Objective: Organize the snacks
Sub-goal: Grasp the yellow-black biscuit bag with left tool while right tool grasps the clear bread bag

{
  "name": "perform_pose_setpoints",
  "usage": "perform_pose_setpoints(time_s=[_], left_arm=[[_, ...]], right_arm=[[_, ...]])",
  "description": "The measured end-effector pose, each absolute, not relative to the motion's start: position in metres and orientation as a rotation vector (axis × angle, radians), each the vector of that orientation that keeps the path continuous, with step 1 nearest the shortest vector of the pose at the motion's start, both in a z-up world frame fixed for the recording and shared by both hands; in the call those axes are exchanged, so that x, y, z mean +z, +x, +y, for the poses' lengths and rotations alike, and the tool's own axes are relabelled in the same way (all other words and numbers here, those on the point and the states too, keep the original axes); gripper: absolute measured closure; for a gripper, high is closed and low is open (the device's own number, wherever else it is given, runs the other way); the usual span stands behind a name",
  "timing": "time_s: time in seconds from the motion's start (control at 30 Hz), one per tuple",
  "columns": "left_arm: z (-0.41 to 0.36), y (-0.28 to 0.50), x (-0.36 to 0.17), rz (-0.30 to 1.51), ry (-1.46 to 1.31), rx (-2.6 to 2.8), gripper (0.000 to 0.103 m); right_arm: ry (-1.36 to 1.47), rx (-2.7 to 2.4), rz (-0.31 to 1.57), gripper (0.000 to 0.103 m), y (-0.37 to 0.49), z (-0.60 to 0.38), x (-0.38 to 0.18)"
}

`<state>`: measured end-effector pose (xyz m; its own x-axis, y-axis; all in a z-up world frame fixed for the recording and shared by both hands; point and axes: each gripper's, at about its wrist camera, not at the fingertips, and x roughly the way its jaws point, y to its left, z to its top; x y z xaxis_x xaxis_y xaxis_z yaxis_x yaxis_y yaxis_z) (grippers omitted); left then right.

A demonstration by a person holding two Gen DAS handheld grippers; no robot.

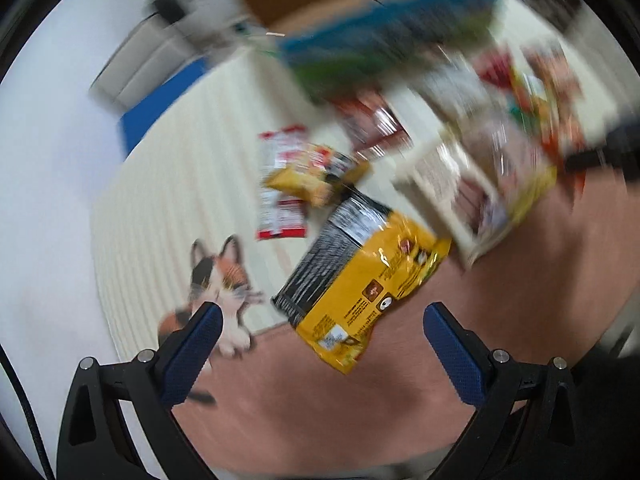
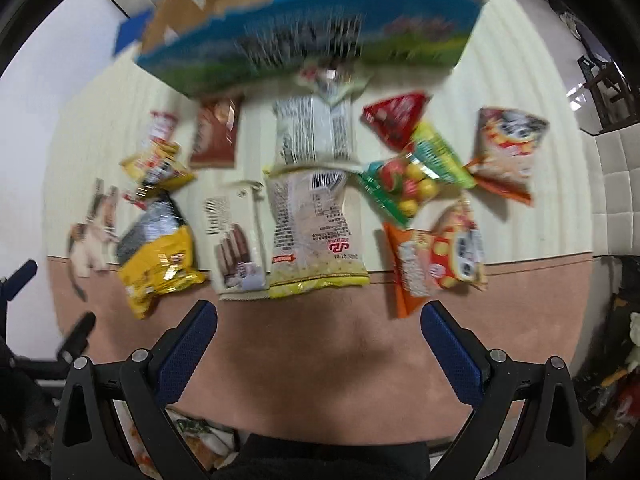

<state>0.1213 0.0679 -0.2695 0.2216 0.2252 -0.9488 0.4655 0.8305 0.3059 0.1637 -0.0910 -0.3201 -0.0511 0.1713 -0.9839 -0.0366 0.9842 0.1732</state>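
Several snack packets lie scattered on a cream and pink mat [image 2: 320,340]. A yellow and black bag [image 1: 360,276] lies just ahead of my left gripper [image 1: 322,320], which is open and empty. In the right wrist view my right gripper [image 2: 320,316] is open and empty, short of a pale packet with a yellow edge [image 2: 316,236] and a wafer box [image 2: 236,240]. The yellow and black bag [image 2: 158,256] lies to the left, an orange and red packet [image 2: 436,260] and a bag of coloured balls [image 2: 404,184] to the right. A cardboard box with a blue and green printed side [image 2: 312,44] stands at the far end. Both views are blurred.
A cat picture [image 1: 216,280] marks the mat's left corner. A red and white packet [image 1: 280,184] with a small yellow packet [image 1: 320,172] on it lies mid-mat. My left gripper's fingers [image 2: 24,276] show at the right wrist view's left edge. Dark chairs [image 2: 604,76] stand far right; clutter lies near right.
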Motion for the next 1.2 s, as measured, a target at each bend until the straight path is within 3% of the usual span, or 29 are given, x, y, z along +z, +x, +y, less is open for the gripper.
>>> perform_pose_setpoints(time_s=[0.13,0.27,0.57,0.73,1.0,1.2], left_arm=[[0.057,0.127,-0.32,1.381,0.819,-0.243,0.0],[0.054,0.147,-0.347,1.411,0.804,-0.211,0.0],[0.079,0.193,-0.352,1.454,0.552,-0.116,0.0],[0.094,0.187,-0.341,1.474,0.459,-0.392,0.0],[0.093,0.156,-0.368,1.515,0.722,-0.486,0.0],[0.097,0.178,-0.389,1.559,0.621,-0.398,0.0]], right_arm=[[0.061,0.148,1.674,0.0,0.175,-0.074,-0.363],[0.039,0.12,1.701,0.0,0.18,-0.07,-0.387],[0.086,0.079,1.739,0.0,0.196,-0.076,-0.421],[0.1,0.078,1.765,0.001,0.199,-0.064,-0.446],[0.087,0.085,1.776,0.001,0.2,-0.046,-0.464],[0.075,0.079,1.794,0.001,0.196,-0.035,-0.451]])
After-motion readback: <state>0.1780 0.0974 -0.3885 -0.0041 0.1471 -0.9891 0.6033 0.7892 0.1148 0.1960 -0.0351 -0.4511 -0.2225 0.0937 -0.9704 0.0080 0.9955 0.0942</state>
